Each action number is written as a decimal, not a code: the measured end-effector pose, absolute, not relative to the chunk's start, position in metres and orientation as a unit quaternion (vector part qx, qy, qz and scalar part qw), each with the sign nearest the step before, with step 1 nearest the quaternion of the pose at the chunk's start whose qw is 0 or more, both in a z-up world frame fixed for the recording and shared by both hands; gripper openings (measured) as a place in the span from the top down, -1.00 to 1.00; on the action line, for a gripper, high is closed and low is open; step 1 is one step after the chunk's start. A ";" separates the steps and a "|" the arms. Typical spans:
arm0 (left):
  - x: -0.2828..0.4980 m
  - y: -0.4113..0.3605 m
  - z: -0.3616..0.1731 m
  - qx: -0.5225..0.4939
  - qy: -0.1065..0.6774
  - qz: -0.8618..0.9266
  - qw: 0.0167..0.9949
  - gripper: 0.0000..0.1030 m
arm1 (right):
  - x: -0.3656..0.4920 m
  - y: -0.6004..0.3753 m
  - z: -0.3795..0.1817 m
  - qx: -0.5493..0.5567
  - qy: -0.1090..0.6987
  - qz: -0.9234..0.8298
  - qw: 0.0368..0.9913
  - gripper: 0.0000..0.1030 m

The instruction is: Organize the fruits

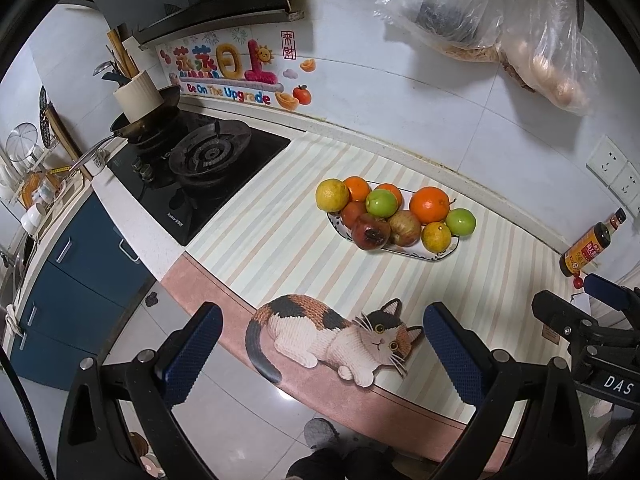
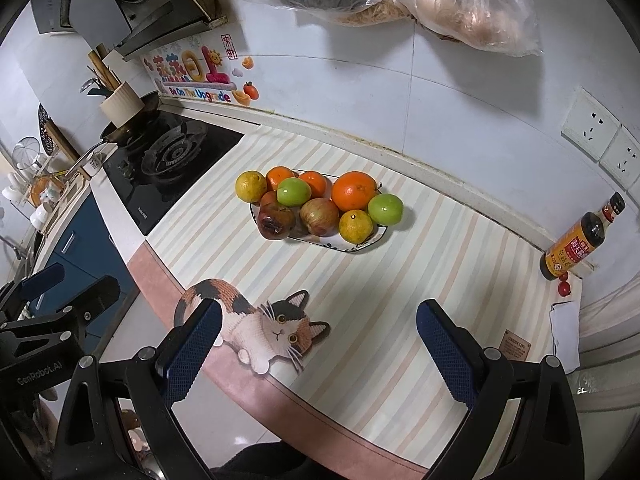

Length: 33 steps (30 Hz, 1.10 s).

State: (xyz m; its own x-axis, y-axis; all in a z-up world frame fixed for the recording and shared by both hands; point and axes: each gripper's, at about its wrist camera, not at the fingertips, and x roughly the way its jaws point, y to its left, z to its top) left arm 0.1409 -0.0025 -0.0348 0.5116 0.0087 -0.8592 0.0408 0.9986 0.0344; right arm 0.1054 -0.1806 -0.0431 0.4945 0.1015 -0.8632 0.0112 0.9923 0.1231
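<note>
Currently the fruits sit heaped on the plate mid-mat; this fits either an unsorted pile or a finished gathering. Both the left gripper and right gripper hang apart and empty over the counter's near edge. Approach from above; open mat surrounds the plate, with the stove left and the bottle right.
</note>
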 end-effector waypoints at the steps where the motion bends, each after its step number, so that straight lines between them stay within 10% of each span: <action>1: 0.140 -0.002 -0.034 0.025 0.494 -0.010 0.869 -1.00 | 0.106 -0.181 -0.043 0.055 0.501 0.025 0.864 -0.94; 33: 0.137 0.000 -0.030 0.025 0.487 -0.010 0.873 -1.00 | 0.106 -0.181 -0.041 0.057 0.498 0.030 0.865 -0.94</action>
State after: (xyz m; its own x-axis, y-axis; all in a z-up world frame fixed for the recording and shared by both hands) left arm 0.1372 -0.0002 -0.0298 0.5251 0.0079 -0.8510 0.0415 0.9985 0.0349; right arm 0.1056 -0.1813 -0.0410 0.5019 0.1087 -0.8581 0.0056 0.9916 0.1289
